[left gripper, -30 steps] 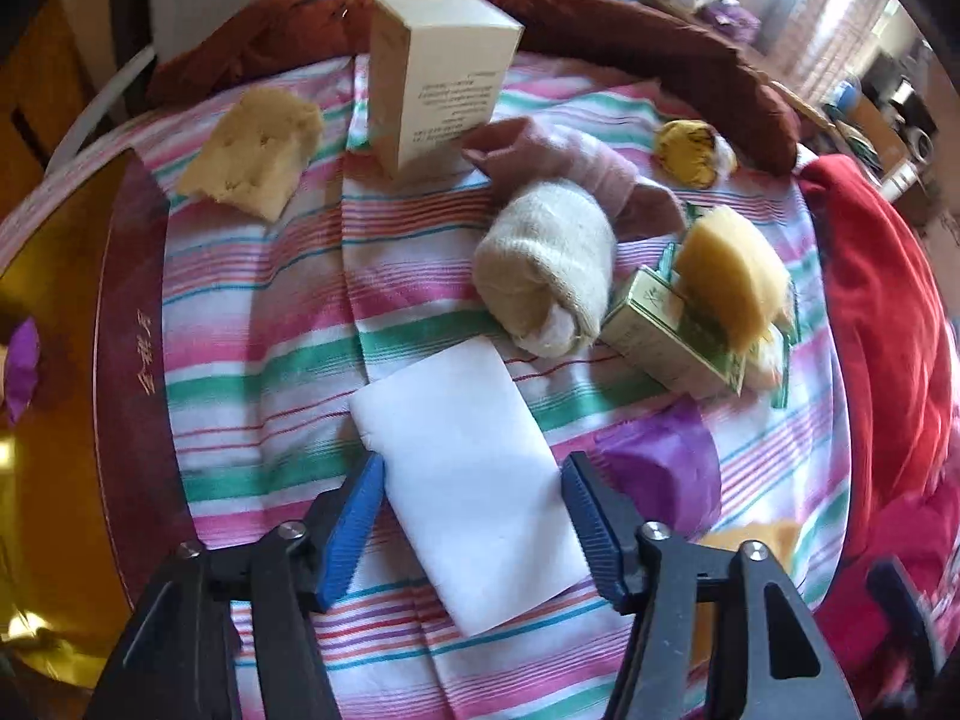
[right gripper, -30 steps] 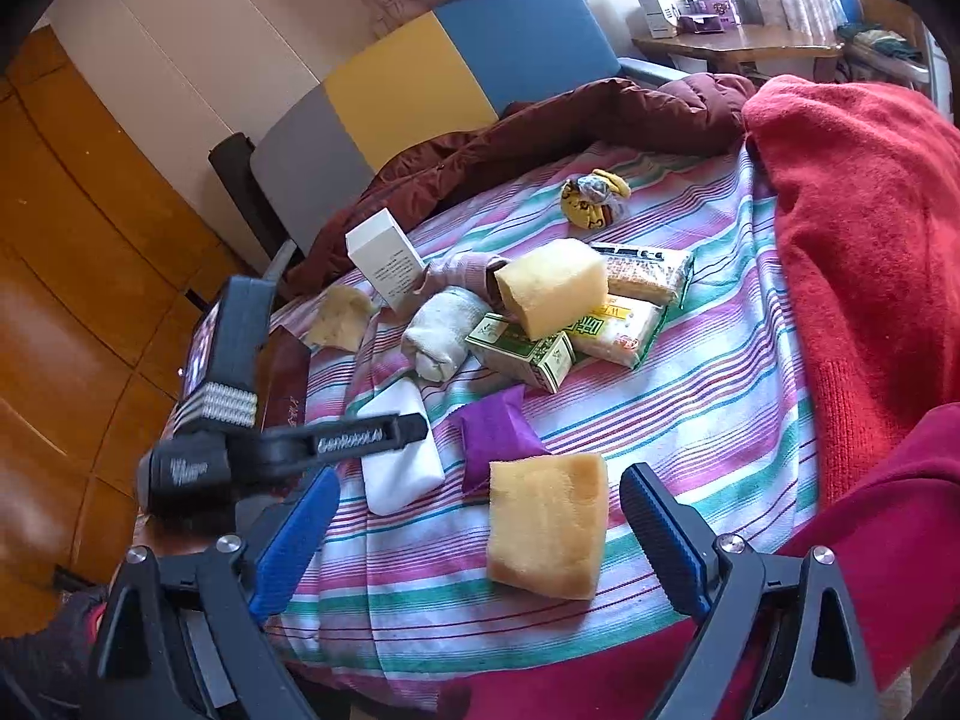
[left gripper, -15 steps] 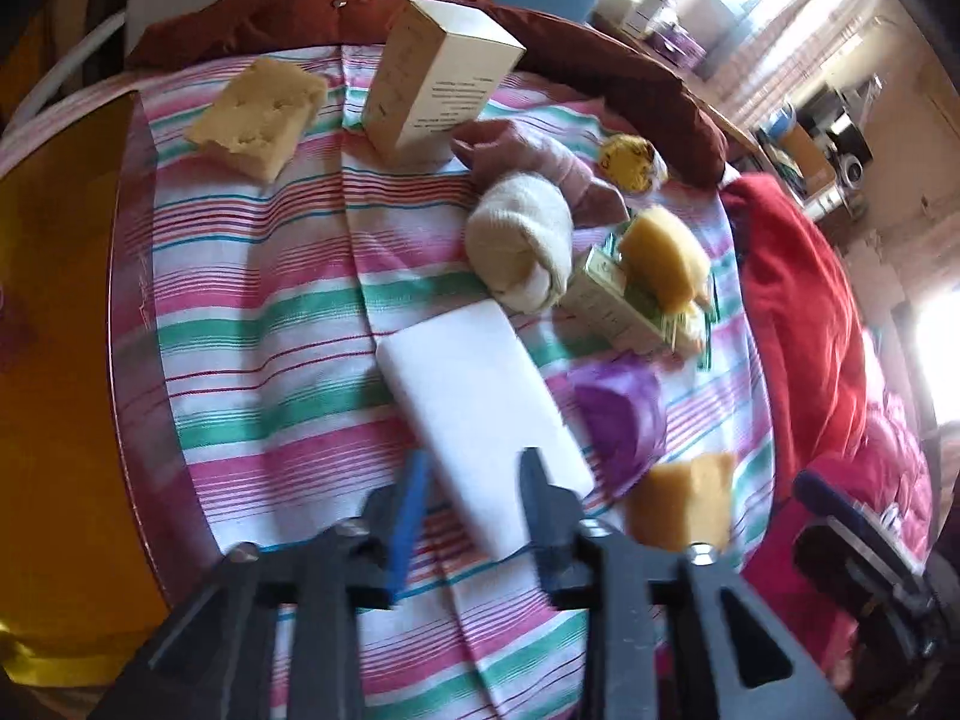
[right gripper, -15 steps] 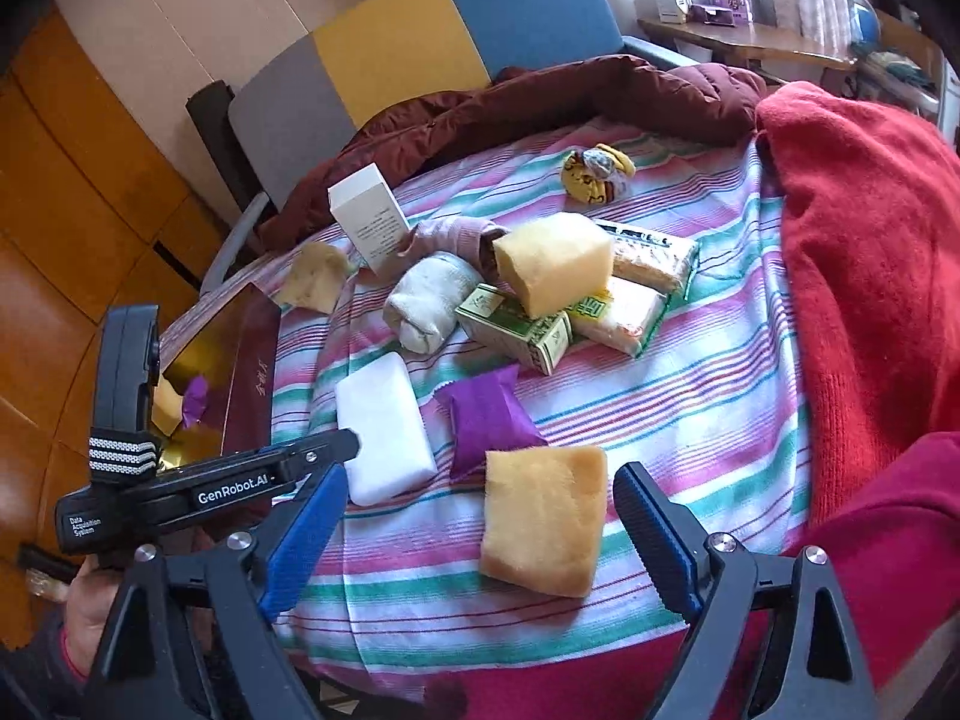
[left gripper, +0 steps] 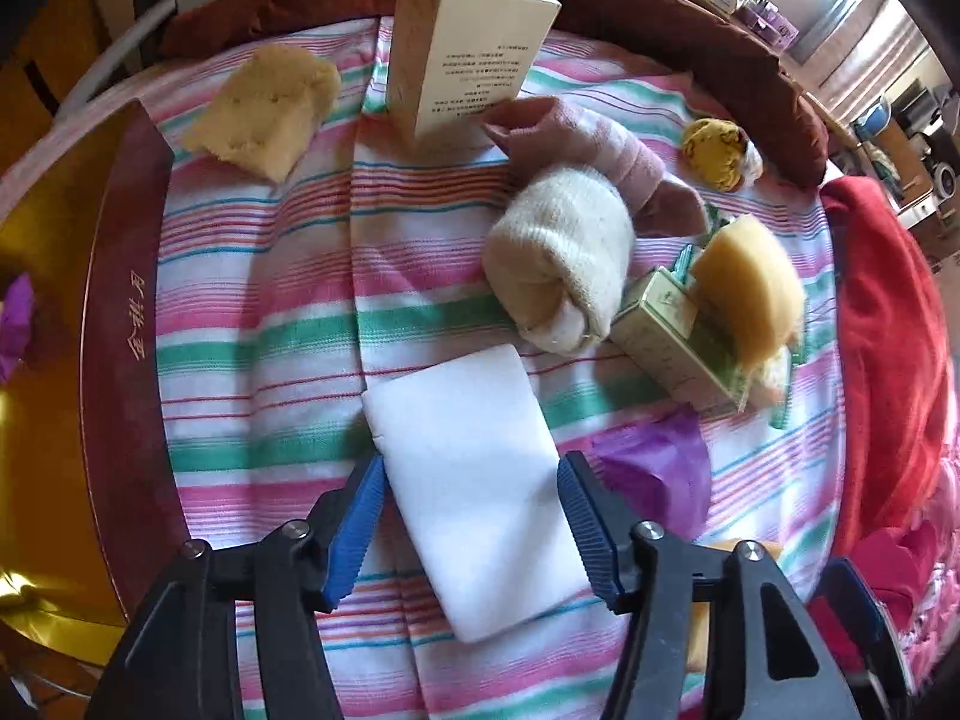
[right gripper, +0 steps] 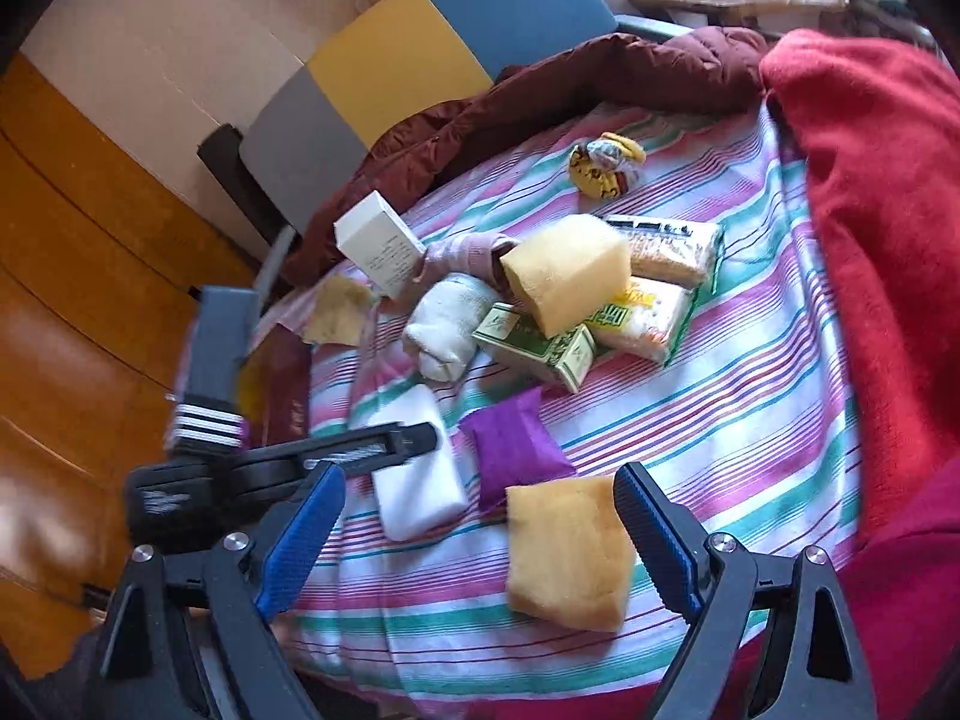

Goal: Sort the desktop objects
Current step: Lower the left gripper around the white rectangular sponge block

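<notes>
From my left wrist camera, the left hand-held gripper (left gripper: 471, 525) has just been opening, and its blue pads now straddle the white block (left gripper: 474, 492) without pressing it. That block is a plain, smooth white rectangle lying flat on the striped cloth (left gripper: 270, 312) over the counter. At the left edge sits a dark red box with a gold inside (left gripper: 114, 312); something purple (left gripper: 15, 318) shows in it. Beyond the block I see a rolled cream sock (left gripper: 561, 270), an upright cream carton (left gripper: 462, 42) and a ragged yellow sponge (left gripper: 267, 108).

Over to the right wrist camera: the right hand-held gripper (right gripper: 480, 531) stands wide apart, holding nothing. A tan sponge (right gripper: 567, 546) lies on the cloth between its pads, untouched. Just beside it are a purple packet (right gripper: 513, 444) and the white block (right gripper: 420, 480), with the left tool above it.
</notes>
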Tool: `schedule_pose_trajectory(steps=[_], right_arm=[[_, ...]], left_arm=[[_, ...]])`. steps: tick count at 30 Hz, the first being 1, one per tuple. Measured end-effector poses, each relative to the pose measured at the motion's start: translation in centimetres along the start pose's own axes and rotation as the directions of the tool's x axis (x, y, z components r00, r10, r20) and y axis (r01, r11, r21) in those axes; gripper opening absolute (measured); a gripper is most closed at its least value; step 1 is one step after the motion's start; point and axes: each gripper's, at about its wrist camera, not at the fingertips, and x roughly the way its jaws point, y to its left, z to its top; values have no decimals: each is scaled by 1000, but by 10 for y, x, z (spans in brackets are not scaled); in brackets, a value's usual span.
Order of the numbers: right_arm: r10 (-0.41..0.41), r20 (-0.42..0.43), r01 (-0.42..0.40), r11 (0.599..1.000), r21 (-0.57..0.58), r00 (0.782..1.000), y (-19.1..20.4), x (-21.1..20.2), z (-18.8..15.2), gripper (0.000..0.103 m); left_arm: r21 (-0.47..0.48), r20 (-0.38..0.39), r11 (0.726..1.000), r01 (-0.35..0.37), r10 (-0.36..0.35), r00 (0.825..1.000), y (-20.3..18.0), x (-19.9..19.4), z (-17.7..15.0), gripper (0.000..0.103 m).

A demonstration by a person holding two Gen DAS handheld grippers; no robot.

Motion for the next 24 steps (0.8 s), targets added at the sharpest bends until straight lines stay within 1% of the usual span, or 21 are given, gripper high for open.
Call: schedule_pose_trajectory(steps=[2, 3, 5, 7, 9, 10, 12, 15, 18, 19, 21, 22, 24], right_arm=[[7, 1, -7, 1000, 5, 1000, 0, -1, 0, 92], [12, -4, -12, 1000, 6, 1000, -1, 0, 0, 92], [14, -12, -14, 1000, 5, 1000, 0, 1, 0, 92], [10, -31, -10, 1000, 0, 999, 1, 3, 1, 91], [-7, -52, 6, 1000, -20, 999, 4, 6, 3, 88], [-21, -58, 19, 999, -34, 998, 7, 8, 5, 87], [-51, -70, 47, 997, -58, 996, 12, 11, 9, 86], [-53, -77, 48, 996, -69, 996, 17, 16, 20, 85], [-79, -129, 64, 992, -112, 989, 25, 30, 31, 84], [-90, -162, 67, 988, -138, 983, 27, 39, 35, 82], [-118, -239, 74, 980, -182, 964, 28, 58, 41, 78], [-152, -286, 93, 973, -212, 946, 27, 70, 44, 76], [-179, -338, 97, 964, -246, 924, 26, 85, 45, 74]], left_arm=[[20, 24, 1000, 5, -6, 1000, 0, 1, -4, 61], [24, 45, 999, 23, -24, 999, 3, -1, -6, 58], [39, 62, 998, 47, -50, 997, 7, -4, -9, 54], [55, 100, 997, 61, -66, 993, 15, -10, -14, 35], [90, 111, 993, 74, -83, 990, 20, -14, -16, 32], [96, 113, 992, 80, -91, 989, 22, -14, -16, 31], [84, 113, 989, 121, -130, 985, 30, -14, -18, 31], [52, 111, 982, 181, -186, 976, 38, -17, -17, 31], [19, 78, 978, 208, -209, 975, 42, -17, -17, 31], [3, 61, 975, 224, -224, 973, 44, -16, -16, 34], [-30, 44, 968, 247, -246, 968, 48, -18, -15, 38], [-43, 48, 968, 249, -246, 968, 51, -19, -15, 40], [-58, 46, 966, 253, -250, 967, 53, -20, -15, 43]])
